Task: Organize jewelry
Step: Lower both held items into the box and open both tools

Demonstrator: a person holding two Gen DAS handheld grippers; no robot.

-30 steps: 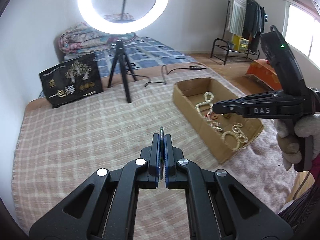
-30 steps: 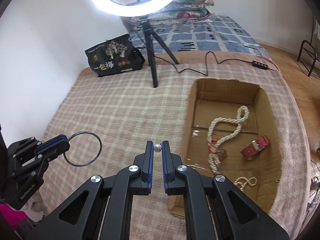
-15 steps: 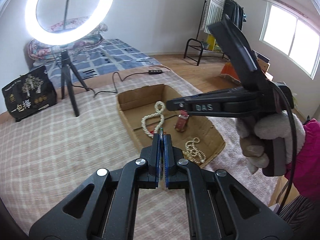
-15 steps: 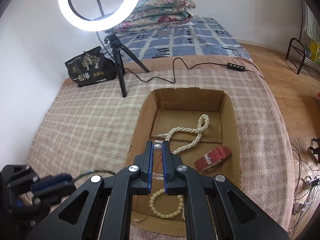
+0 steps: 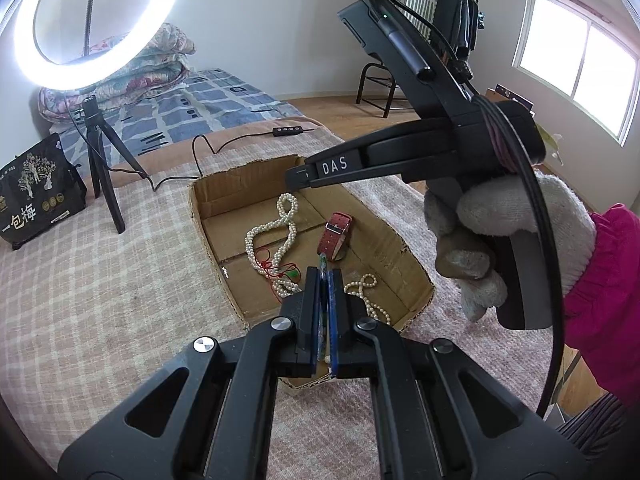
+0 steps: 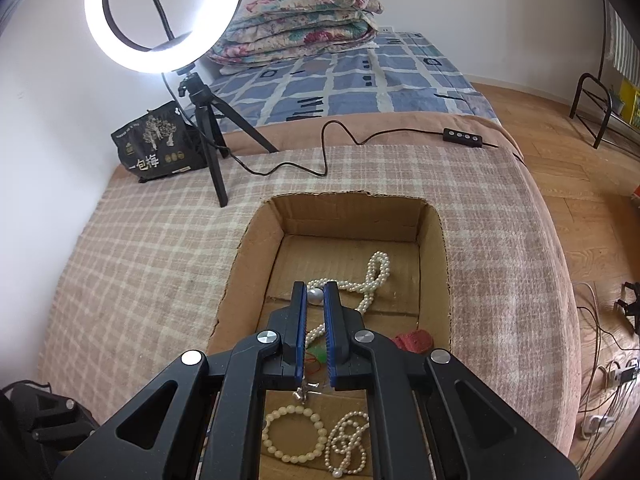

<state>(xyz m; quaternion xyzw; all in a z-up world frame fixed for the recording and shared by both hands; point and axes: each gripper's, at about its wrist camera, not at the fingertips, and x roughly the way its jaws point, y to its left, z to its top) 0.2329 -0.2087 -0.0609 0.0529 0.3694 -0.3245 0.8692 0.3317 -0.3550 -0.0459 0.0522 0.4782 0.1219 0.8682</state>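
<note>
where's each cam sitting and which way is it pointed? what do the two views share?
Left wrist: on the left gripper, shut on a thin bangle, facing the cardboard box; the gloved right hand and its gripper cross the frame.
Right wrist: on the right gripper, shut on a pearl, looking down into the box toward the ring light; the left gripper shows bottom-left.
Shared: box, pearl necklace, red strap, ring light.
</note>
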